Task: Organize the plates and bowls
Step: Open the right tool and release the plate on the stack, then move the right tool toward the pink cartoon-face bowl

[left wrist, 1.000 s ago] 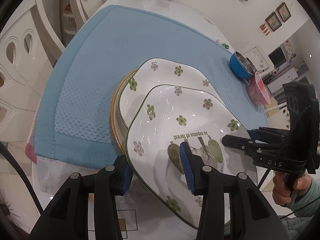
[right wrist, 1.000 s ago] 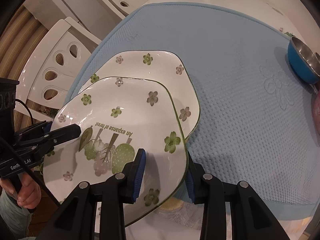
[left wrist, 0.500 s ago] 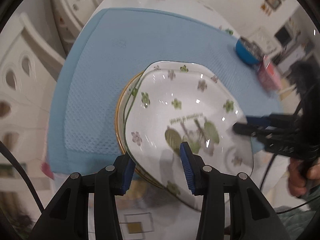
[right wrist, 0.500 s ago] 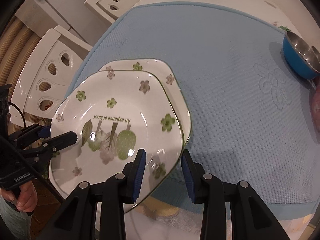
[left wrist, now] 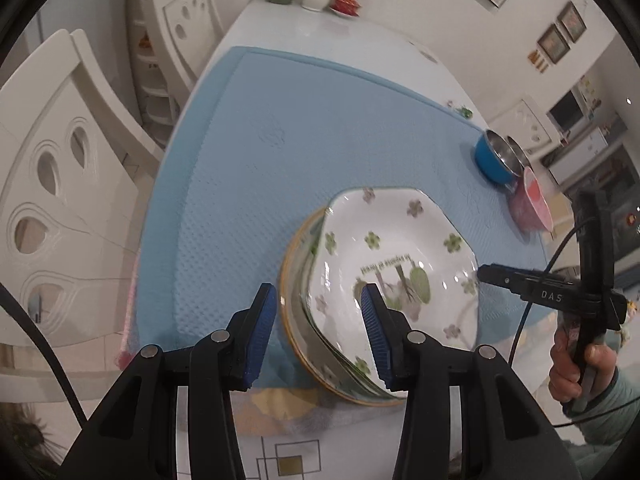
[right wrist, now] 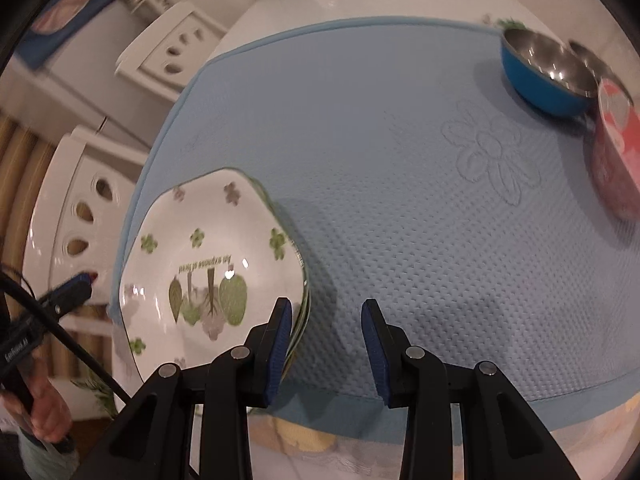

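1. The flowered plate [left wrist: 396, 256] is stacked on other plates on the blue mat [left wrist: 280, 152].
2. Both the left gripper [left wrist: 316, 320] and right gripper [right wrist: 326, 332] are seen open, empty.
3. Glazed ceramic is judged stiff, slippery, breakable; the rim should be gripped.

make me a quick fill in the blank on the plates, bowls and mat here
1. The floral plate sits on top of a ____ of plates.
2. The plates rest on a mat whose colour is ____.
3. Beside the pink bowl stands a steel-lined bowl whose outside is ____.
4. The printed words on the top plate read "An expanse of ____".

Missing words: stack; blue; blue; forest
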`<state>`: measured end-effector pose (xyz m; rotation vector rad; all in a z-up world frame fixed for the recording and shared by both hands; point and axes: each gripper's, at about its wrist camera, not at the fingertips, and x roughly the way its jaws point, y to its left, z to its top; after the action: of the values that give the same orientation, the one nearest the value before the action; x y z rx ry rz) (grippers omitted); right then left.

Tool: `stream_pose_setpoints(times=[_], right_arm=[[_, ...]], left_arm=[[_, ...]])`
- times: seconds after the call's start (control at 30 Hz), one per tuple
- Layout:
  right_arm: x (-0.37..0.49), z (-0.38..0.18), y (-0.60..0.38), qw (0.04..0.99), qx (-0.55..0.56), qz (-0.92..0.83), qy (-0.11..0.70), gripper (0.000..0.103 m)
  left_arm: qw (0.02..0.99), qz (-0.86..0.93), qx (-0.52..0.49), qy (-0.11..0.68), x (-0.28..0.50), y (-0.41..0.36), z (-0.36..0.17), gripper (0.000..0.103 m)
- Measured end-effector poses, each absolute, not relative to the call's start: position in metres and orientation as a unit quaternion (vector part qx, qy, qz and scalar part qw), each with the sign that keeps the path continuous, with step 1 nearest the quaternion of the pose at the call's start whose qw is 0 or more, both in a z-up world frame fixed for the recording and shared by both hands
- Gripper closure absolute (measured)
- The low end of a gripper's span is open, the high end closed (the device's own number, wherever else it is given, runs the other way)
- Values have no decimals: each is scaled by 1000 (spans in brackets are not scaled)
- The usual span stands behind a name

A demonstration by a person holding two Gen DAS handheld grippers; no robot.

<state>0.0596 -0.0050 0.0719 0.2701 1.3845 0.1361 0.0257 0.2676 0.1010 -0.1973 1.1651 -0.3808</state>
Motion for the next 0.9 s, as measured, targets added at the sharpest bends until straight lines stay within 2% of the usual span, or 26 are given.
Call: stream_pose_setpoints(times=[0.2, 0.5, 0.9], right_arm=[[71, 63, 1, 745, 160, 63, 645, 68], [78, 50, 38, 730, 132, 75, 666, 66], [78, 47, 89, 741, 17, 40, 670, 65]], left_arm=[[815, -174, -90, 545, 30, 271, 102, 62], [821, -167, -101, 537, 36, 285, 105, 62], [817, -179, -111, 537, 42, 291, 102, 62]])
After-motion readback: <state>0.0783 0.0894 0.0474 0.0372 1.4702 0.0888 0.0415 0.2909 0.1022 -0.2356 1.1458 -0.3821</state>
